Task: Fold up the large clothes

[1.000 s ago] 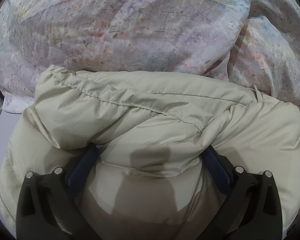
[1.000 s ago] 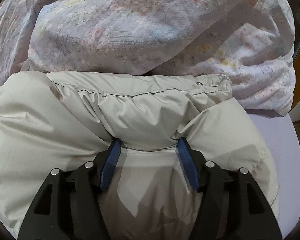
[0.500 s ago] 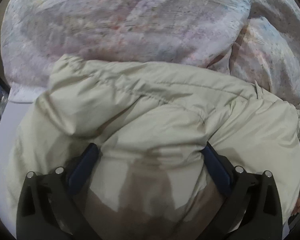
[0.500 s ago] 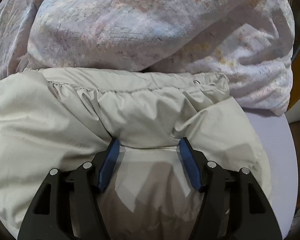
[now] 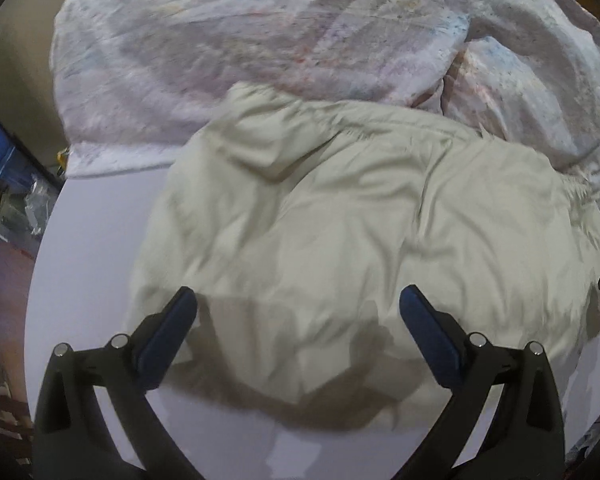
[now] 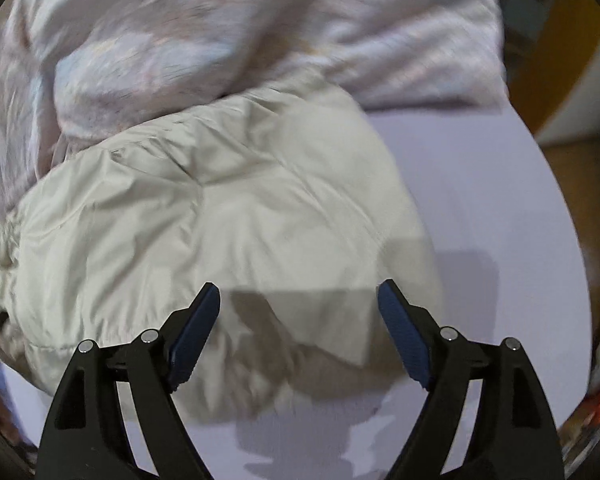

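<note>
The folded beige padded jacket (image 5: 360,240) is shown as a rounded, puffy bundle of smooth, creased shell fabric, laid on the pale lilac tabletop (image 5: 92,248) with its far edge against a crumpled pastel-printed bedsheet (image 5: 260,32). Its long axis is seen running crosswise to both tools. The left tool (image 5: 298,312) and the right tool (image 6: 299,304) are held above its near edge, jaws spread apart with nothing clamped; the right tool's jaws have just been opening.
</note>
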